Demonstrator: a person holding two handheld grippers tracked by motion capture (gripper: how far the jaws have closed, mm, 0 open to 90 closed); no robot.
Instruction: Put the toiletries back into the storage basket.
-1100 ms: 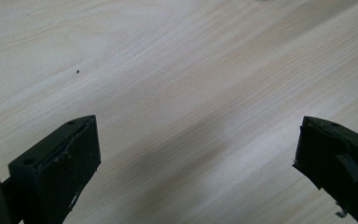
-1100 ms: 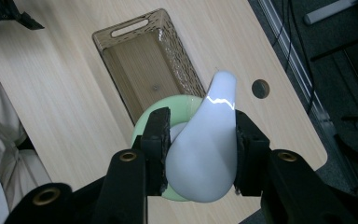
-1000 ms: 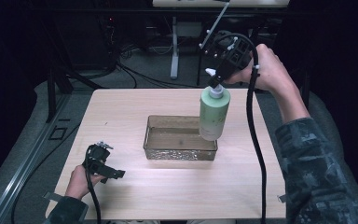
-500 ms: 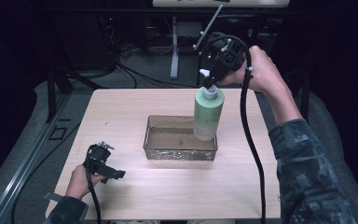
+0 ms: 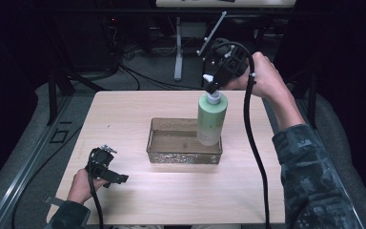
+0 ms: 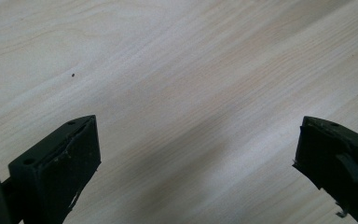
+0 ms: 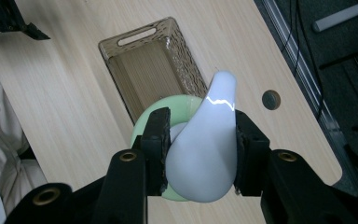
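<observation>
A pale green pump bottle hangs upright at the right end of a clear brown tray. My right gripper comes down from above and is shut on the bottle's white pump head, one pad on each side. The bottle's base is level with the tray's rim; I cannot tell whether it touches the tray floor. The tray holds nothing else. My left gripper rests low at the table's front left, far from the tray. Its jaws are open over bare wood.
The light wooden table ends close to the right of the bottle, with a round hole near that edge. Cables and a metal stand lie on the dark floor behind the table. The right gripper's cable hangs across the table's right side.
The right hand has carried the bottle slightly to the left, over the tray's right end. The left gripper has stayed where it was.
</observation>
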